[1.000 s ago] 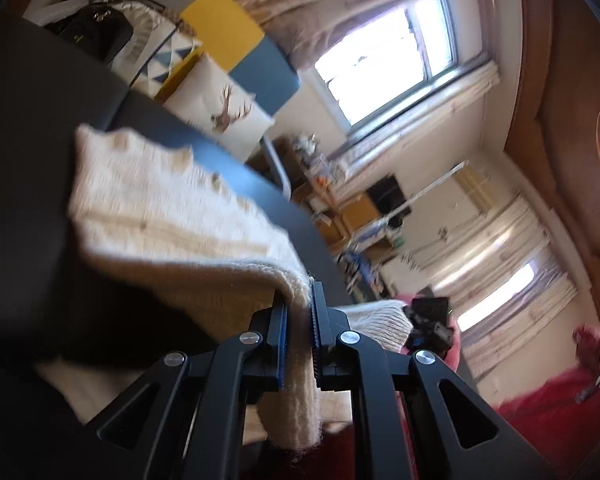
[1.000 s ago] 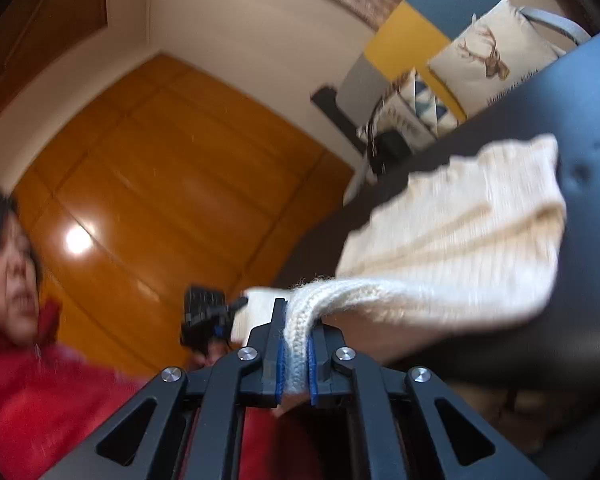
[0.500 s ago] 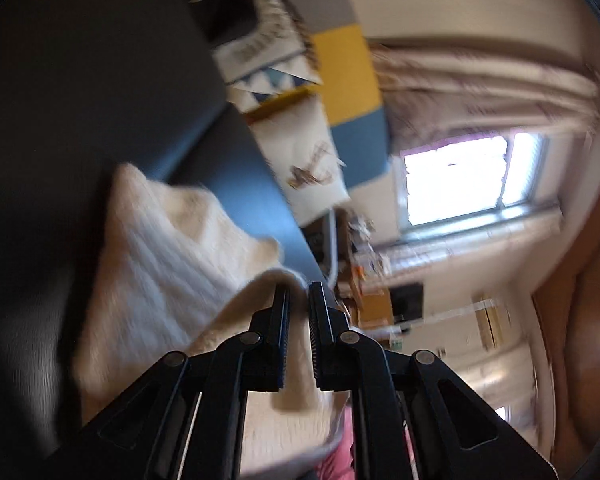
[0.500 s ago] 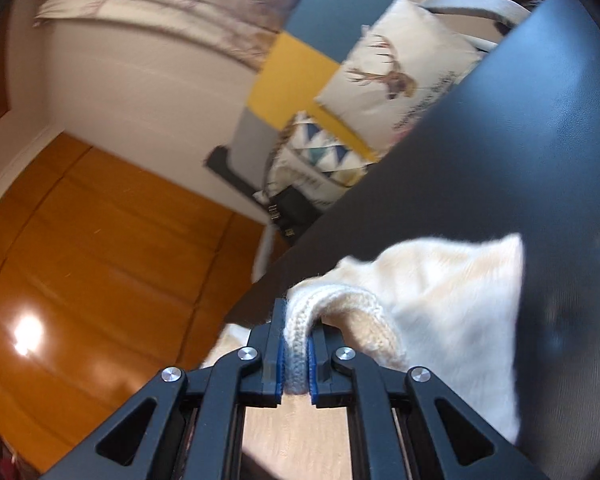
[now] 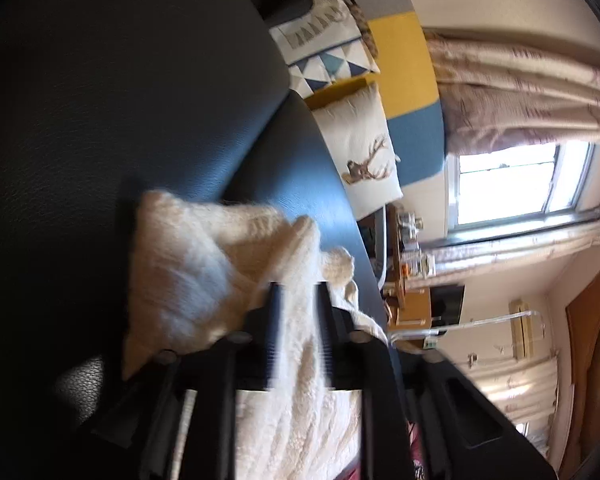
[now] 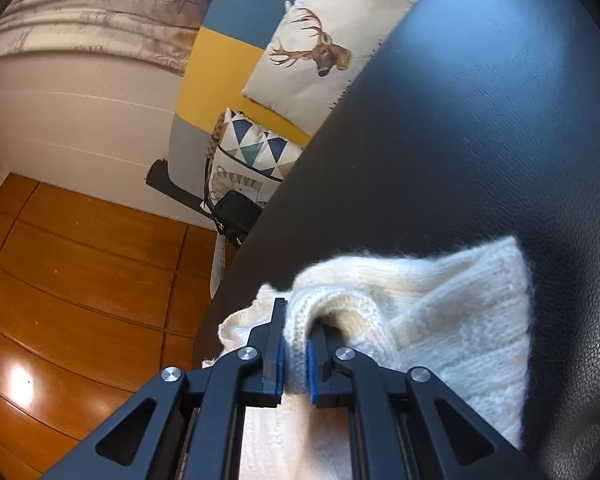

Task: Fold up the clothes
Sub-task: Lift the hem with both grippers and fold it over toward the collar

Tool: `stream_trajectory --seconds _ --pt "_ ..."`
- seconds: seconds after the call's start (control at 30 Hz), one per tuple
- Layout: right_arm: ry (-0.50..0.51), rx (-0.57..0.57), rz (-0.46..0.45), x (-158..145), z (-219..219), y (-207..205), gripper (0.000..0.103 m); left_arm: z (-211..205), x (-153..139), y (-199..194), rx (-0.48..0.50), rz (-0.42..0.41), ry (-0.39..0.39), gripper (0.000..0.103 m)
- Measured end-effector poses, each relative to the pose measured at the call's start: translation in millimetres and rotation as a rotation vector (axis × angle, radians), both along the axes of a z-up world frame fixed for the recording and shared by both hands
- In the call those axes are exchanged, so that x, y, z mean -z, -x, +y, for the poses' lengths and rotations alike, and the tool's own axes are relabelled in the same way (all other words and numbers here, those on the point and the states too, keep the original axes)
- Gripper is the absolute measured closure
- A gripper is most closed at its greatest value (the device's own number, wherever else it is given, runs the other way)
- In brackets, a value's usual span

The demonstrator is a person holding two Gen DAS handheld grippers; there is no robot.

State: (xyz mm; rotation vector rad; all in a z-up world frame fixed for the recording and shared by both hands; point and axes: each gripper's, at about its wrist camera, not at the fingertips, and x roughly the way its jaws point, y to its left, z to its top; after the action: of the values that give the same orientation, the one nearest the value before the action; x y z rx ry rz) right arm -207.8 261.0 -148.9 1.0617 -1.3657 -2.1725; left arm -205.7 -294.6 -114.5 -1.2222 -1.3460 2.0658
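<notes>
Lying on the dark leather surface (image 6: 480,140), the cream knit garment (image 6: 452,320) is pinched in the right gripper (image 6: 296,354); the left gripper (image 5: 298,320) has just been opening, its 2 jaws apart with knit between them.

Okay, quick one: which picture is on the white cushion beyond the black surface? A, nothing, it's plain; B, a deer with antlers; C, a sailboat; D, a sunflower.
B: the white cushion shows a brown deer head with branching antlers, seen in both wrist views.

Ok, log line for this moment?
left gripper: opening, releasing cream knit sweater | right gripper: clamped on sweater fold | surface: black sofa
</notes>
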Motion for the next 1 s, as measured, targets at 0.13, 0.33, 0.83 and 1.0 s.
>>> stream_trajectory --seconds 0.13,0.33,0.83,1.0 --pt "-0.015 -0.006 0.014 6 -1 0 0.096 16 -22 7 0.052 0.029 0.199 0.048" --pt "-0.017 -0.019 0.014 6 0 -1 0.096 43 -32 29 0.118 0.030 0.502 0.044" --pt "-0.048 -0.033 0.080 -52 -3 -5 0.096 50 -80 -2 0.065 0.240 0.603 0.097" --pt "-0.054 0.000 0.061 -46 -9 17 0.096 50 -63 15 0.048 0.159 0.658 0.097"
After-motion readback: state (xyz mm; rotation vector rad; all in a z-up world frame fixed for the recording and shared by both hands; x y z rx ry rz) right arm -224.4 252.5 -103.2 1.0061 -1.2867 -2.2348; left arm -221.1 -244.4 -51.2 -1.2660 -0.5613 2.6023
